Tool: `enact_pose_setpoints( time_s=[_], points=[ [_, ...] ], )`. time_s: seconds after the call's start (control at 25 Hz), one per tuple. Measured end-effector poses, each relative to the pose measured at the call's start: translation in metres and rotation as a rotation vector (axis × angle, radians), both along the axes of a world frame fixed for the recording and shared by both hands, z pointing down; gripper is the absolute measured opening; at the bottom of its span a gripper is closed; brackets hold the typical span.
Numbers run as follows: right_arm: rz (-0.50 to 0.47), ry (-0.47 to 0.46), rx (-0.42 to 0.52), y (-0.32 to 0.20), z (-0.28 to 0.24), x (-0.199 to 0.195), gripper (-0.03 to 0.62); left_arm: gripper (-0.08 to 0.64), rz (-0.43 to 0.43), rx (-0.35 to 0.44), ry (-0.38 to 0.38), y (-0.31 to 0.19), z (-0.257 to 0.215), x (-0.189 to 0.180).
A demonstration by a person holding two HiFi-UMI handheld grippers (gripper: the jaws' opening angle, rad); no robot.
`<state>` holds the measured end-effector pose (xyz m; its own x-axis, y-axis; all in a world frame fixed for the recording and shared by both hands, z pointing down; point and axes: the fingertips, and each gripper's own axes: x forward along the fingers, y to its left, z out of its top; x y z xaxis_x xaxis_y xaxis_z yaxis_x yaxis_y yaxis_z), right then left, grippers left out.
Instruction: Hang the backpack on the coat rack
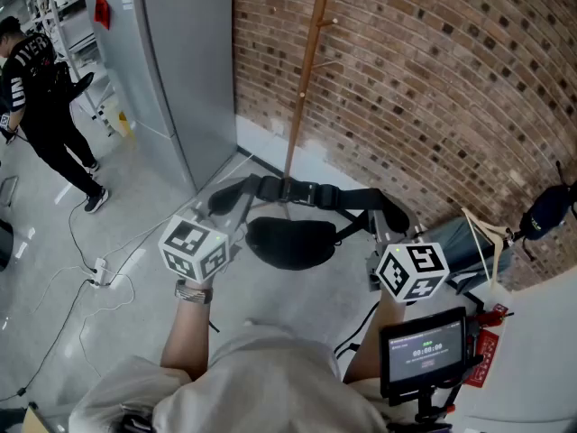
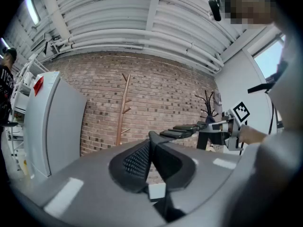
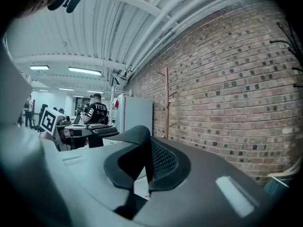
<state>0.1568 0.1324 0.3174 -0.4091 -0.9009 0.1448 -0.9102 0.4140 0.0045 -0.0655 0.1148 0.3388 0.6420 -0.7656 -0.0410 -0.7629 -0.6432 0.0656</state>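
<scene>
A black backpack (image 1: 290, 242) hangs in the air between my two grippers, its padded straps (image 1: 306, 192) stretched across above it. My left gripper (image 1: 233, 207) is shut on the left strap end; in the left gripper view the mesh-lined strap (image 2: 142, 162) is pinched between the jaws. My right gripper (image 1: 386, 222) is shut on the right strap end, and its own view shows the strap (image 3: 158, 161) clamped the same way. The wooden coat rack (image 1: 306, 70) stands upright against the brick wall just beyond the backpack, bare pegs near its top (image 2: 122, 110) (image 3: 166, 103).
A tall grey cabinet (image 1: 171, 61) stands left of the rack. A person in black (image 1: 45, 106) walks at far left, with cables (image 1: 99, 273) on the floor. A dark stand and a hanger (image 1: 491, 237) are at the right. A small screen (image 1: 424, 350) is mounted below my right gripper.
</scene>
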Motion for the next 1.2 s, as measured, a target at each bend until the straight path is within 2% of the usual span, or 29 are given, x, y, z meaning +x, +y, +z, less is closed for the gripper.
enact_pose_setpoints(
  time_s=[0.52,0.92,1.2],
  points=[
    [0.035,0.005,-0.069,-0.016,0.021,-0.013,0.005,0.005,0.022,-0.055,-0.031,-0.014,0.018,-0.014],
    [0.045,-0.067,-0.070,-0.002,0.020,-0.032,0.005,0.005,0.072,-0.082,-0.027,-0.006,0.030,-0.032],
    [0.028,-0.110,-0.059,-0.028,0.021,-0.041,0.005,0.005,0.076,-0.053,-0.020,-0.028,0.028,-0.039]
  ],
)
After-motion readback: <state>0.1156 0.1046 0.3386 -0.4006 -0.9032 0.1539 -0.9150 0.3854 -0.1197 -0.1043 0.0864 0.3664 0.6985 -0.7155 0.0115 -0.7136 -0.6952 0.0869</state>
